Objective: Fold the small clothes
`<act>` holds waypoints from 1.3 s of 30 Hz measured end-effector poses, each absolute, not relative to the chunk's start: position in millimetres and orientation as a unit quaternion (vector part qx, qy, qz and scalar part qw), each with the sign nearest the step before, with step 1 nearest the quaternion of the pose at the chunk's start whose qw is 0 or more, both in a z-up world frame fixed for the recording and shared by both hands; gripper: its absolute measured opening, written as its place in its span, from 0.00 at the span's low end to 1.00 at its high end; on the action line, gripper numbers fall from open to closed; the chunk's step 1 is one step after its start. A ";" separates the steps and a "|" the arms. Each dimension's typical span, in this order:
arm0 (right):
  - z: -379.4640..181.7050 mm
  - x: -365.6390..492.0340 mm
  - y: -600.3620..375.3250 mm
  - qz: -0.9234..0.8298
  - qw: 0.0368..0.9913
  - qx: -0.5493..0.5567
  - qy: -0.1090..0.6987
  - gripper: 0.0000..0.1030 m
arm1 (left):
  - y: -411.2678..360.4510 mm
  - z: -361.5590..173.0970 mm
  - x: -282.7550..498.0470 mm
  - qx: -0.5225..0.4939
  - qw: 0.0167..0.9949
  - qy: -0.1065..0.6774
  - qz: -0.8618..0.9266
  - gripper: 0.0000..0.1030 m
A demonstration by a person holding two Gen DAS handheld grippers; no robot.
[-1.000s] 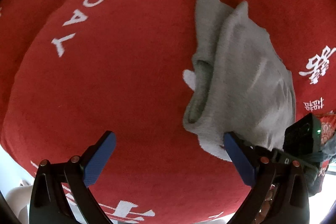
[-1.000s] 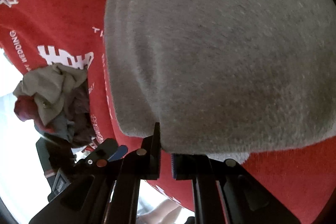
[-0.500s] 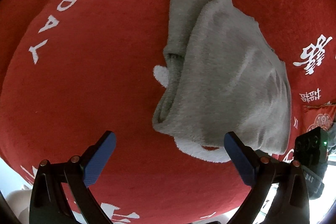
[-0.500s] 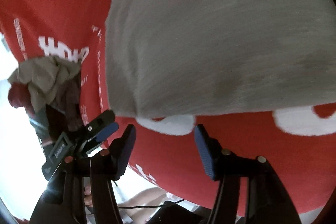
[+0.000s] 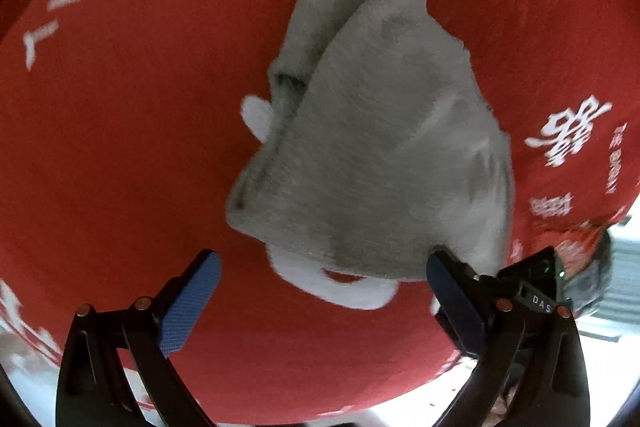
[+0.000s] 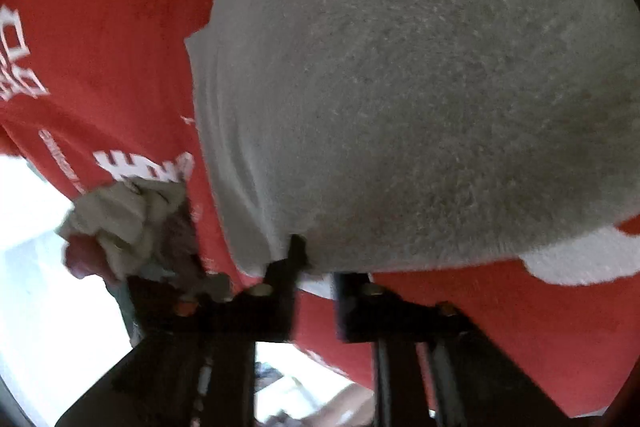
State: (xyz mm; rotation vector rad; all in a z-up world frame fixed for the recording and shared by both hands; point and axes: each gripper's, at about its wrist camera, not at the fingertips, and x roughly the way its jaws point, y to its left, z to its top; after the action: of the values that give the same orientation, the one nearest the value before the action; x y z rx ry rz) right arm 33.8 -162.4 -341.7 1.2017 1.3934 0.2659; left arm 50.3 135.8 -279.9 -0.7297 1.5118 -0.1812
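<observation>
A folded grey fleece garment [image 5: 380, 147] lies on the red printed cloth [image 5: 140, 147]. My left gripper [image 5: 324, 299] is open, its blue pads on either side of the garment's near edge, just short of it. My right gripper [image 6: 316, 267] is shut on the garment's near corner [image 6: 288, 247]; the grey fabric [image 6: 420, 87] fills most of the right wrist view and hides the fingertips. The right gripper's black body also shows in the left wrist view [image 5: 532, 287] at the garment's right corner.
A heap of unfolded small clothes [image 6: 128, 223] lies at the cloth's edge, left of my right gripper. White printed letters [image 5: 64, 3] mark the red cloth. The cloth's edge runs along the bottom of both views.
My right gripper, open half a second ago, has shut on the garment's near corner. The left gripper has moved closer to the garment and stays open.
</observation>
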 end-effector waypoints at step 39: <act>-267.9 241.4 29.2 0.272 0.555 0.006 0.786 0.85 | 13.2 -250.7 65.8 0.179 0.837 0.511 -0.074 0.13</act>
State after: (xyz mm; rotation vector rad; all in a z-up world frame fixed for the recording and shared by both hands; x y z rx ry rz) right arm 241.4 29.2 -267.9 0.0140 1.8569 0.6433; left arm 65.8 13.2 -250.7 0.3790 1.0821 -0.1572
